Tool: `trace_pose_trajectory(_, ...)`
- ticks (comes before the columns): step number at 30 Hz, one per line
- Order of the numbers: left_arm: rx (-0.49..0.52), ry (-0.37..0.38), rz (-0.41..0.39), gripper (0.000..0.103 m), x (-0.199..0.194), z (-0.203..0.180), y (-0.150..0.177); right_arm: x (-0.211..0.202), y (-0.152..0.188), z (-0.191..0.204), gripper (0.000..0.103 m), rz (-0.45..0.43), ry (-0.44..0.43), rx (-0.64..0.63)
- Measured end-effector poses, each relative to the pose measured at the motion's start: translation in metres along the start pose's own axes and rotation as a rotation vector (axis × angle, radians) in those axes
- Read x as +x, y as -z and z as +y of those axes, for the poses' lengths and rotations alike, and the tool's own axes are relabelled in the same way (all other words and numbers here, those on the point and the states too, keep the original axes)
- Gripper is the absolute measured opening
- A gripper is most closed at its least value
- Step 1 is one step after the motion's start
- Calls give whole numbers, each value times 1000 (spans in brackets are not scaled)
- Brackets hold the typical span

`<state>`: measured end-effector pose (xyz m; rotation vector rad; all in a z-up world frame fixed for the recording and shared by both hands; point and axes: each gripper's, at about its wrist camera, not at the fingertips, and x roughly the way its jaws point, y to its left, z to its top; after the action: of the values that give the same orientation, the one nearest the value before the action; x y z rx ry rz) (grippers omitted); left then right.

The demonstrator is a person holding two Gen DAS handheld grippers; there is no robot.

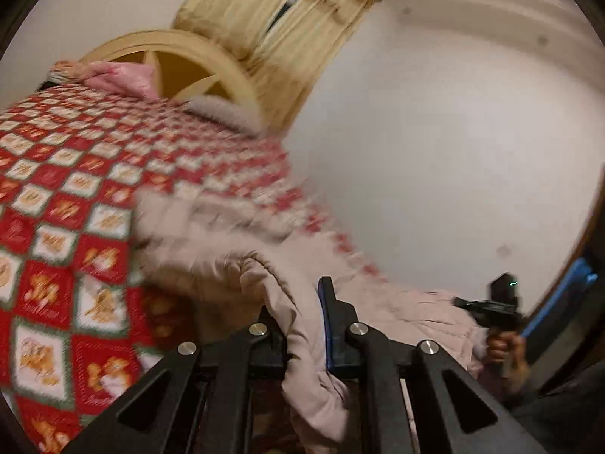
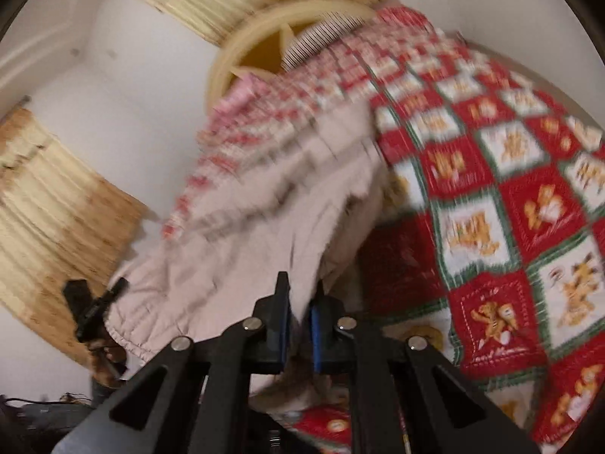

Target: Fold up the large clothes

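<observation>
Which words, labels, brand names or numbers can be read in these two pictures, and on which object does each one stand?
None can be read.
Red squares of the bedspread: a curved line of script under the bear figure, too blurred to read.
Pale pink coat held by the left gripper and the right gripper: no label or print visible.
</observation>
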<state>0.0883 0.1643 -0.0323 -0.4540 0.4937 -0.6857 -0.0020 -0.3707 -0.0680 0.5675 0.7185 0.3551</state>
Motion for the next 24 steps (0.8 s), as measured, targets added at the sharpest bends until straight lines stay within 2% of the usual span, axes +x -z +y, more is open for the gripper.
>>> trace_pose_trajectory(4,4,52,-34,11,8,-5,-39,-27,-44,36,12,-127,-55,-50)
trace_pose_trajectory(7,-4,36,-16,12,37,18,-73,-9,-84,42,12,-163,-79,-40)
trace_pose_trajectory(8,-8,9,-8,17,46,27,-82,0,-97,40,11,-165,-77,-32)
trace_pose_trajectory(10,-66,15,54,19,75,59,-103,38,-133,30,11,-149,-60,15)
trace_pose_trajectory(12,-150,-4,93,23,94,88,-120,76,-160,18,11,-130,-5,50)
trace_pose_trajectory(14,-237,15,125,28,101,108,-129,106,-177,2,11,-99,2,115)
trace_pose_trajectory(16,-262,21,111,30,99,118,-136,137,-191,-15,11,-87,46,146)
trace_pose_trajectory(18,-275,7,89,37,94,125,-141,165,-201,-30,11,-66,65,165)
trace_pose_trajectory(19,-268,-32,57,48,90,131,-145,175,-204,-35,11,-60,83,172)
trace_pose_trajectory(20,-261,-74,27,68,86,135,-148,184,-206,-41,11,-53,102,177)
trace_pose_trajectory(22,-253,-217,-90,85,75,142,-150,207,-212,-55,11,-39,136,194)
trace_pose_trajectory(23,-235,-251,-134,86,74,143,-148,217,-214,-62,11,-31,145,216)
trace_pose_trajectory(24,-209,-274,-137,86,80,141,-146,234,-215,-71,11,-11,164,224)
